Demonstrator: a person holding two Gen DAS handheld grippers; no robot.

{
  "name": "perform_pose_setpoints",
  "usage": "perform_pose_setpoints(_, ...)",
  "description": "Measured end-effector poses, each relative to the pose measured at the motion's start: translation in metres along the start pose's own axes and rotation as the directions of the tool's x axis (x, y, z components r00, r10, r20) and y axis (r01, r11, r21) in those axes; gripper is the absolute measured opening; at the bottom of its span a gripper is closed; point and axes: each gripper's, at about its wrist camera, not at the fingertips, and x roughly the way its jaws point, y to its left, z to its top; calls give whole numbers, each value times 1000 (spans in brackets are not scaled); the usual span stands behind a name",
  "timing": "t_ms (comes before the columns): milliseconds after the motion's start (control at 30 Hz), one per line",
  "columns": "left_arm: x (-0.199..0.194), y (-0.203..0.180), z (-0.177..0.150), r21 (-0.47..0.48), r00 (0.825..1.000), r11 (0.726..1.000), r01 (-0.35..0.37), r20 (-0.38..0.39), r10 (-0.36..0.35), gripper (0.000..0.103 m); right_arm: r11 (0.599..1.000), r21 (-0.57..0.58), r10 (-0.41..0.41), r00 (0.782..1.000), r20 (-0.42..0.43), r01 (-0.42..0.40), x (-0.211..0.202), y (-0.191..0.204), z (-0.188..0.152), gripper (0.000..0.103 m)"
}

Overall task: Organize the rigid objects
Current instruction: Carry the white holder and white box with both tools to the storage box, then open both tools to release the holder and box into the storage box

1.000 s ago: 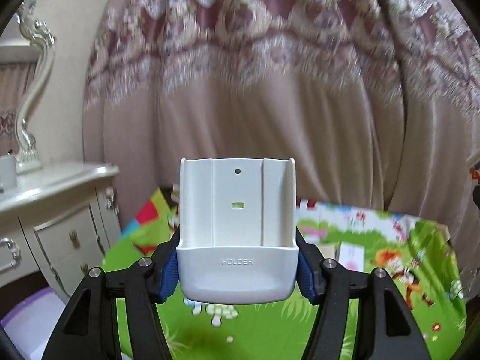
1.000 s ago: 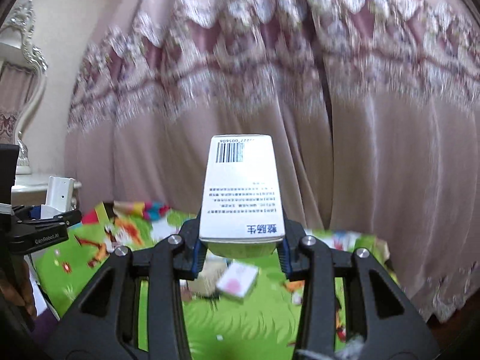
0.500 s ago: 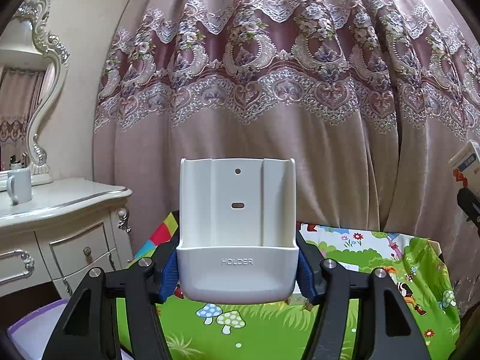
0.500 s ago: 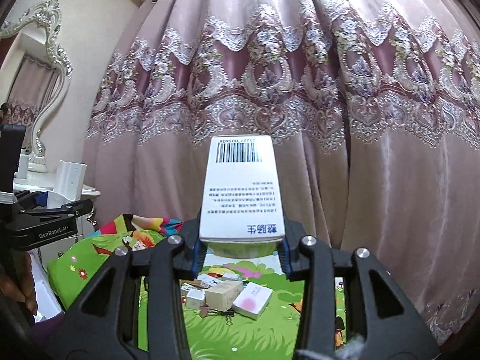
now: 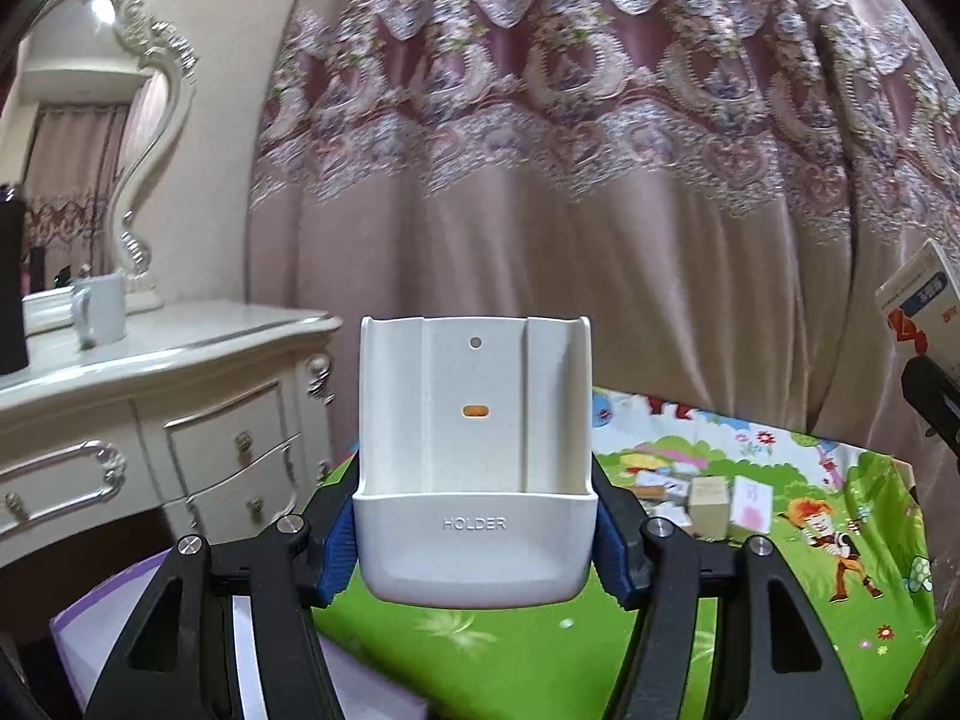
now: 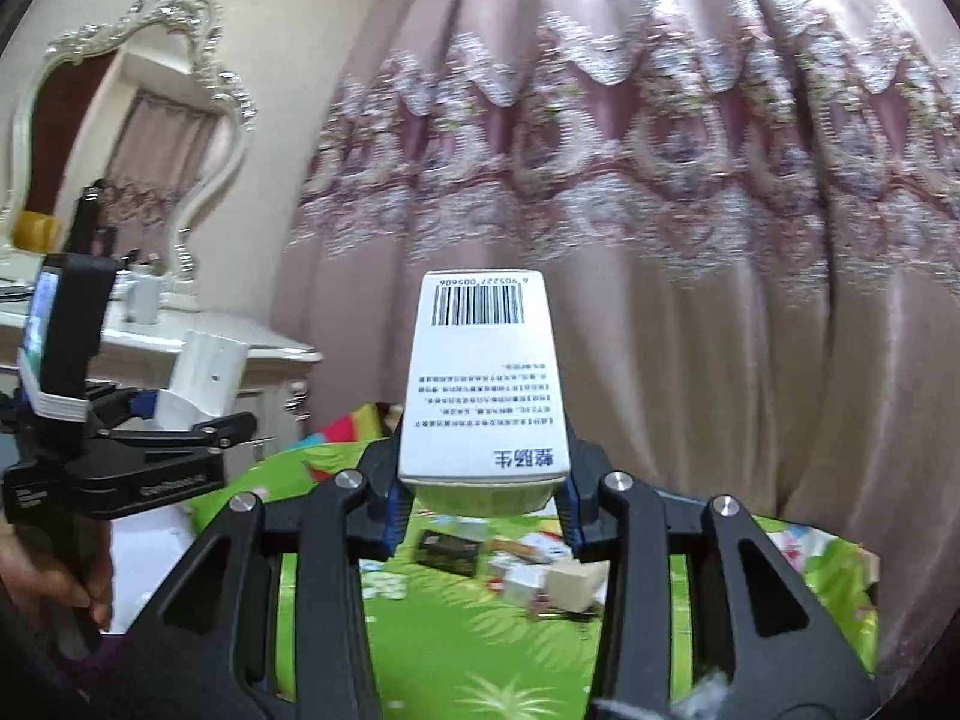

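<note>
My left gripper (image 5: 474, 546) is shut on a white plastic holder (image 5: 474, 456) marked HOLDER, held upright in the air. My right gripper (image 6: 483, 501) is shut on a white medicine box (image 6: 483, 378) with a barcode on top; the box also shows at the right edge of the left wrist view (image 5: 921, 306). The left gripper with the holder (image 6: 201, 378) shows at the left of the right wrist view. Both hang above a green cartoon play mat (image 5: 780, 588). Several small boxes (image 6: 540, 570) lie in a pile on the mat's far side.
A white dresser (image 5: 150, 414) with a mirror and a mug (image 5: 99, 309) stands at the left. A pink patterned curtain (image 5: 600, 210) hangs behind the mat. A pale purple and white thing (image 5: 252, 630) lies at the mat's near left.
Both views have swung left, with motion blur now. The dresser and mirror take more of each view. Both grippers keep their hold.
</note>
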Motion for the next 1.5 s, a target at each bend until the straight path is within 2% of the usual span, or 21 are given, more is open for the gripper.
perform_pose_setpoints(133, -2, 25, -9, -26, 998, 999, -43, -42, 42, 64, 993, -30, 112, 993, -30, -113, 10, 28, 1, 43)
perform_pose_setpoints(300, -7, 56, -20, -61, 991, 992, -108, -85, 103, 64, 973, -54, 222, 973, -58, -225, 22, 59, 0, 43)
perform_pose_setpoints(400, -9, 74, -27, -78, 983, 985, -155, -114, 146, 64, 955, -76, 281, 957, -77, -286, 29, 80, -1, 43)
perform_pose_setpoints(533, -9, 103, -39, -100, 960, 968, -229, -186, 208, 64, 925, -94, 357, 926, -120, -369, 42, 107, -4, 43)
perform_pose_setpoints(633, -6, 120, -51, -105, 938, 956, -275, -248, 243, 64, 895, -87, 417, 890, -186, -437, 58, 130, -10, 43)
perform_pose_setpoints(700, -2, 134, -63, -111, 916, 946, -306, -306, 260, 64, 874, -77, 452, 860, -235, -480, 68, 145, -16, 43)
perform_pose_setpoints(900, 8, 167, -93, -154, 859, 921, -358, -440, 261, 64, 827, -42, 506, 775, -378, -560, 95, 183, -41, 43)
perform_pose_setpoints(967, 9, 176, -101, -169, 845, 912, -374, -467, 260, 64, 815, -19, 517, 741, -429, -579, 106, 193, -50, 43)
perform_pose_setpoints(1000, 9, 180, -105, -173, 838, 908, -383, -479, 262, 64, 813, -10, 519, 732, -442, -582, 110, 196, -52, 43)
perform_pose_setpoints(1100, 13, 188, -112, -179, 819, 897, -404, -507, 268, 64, 797, 21, 533, 686, -495, -604, 121, 208, -65, 43)
perform_pose_setpoints(1233, 15, 200, -122, -203, 801, 884, -421, -540, 258, 64, 776, 44, 541, 628, -560, -629, 134, 230, -83, 43)
perform_pose_setpoints(1400, 18, 209, -131, -209, 782, 873, -441, -568, 259, 64, 753, 51, 550, 585, -596, -656, 137, 248, -96, 43)
perform_pose_setpoints(1500, 21, 218, -138, -224, 753, 853, -472, -605, 258, 66, 737, 71, 565, 555, -611, -672, 139, 255, -102, 44)
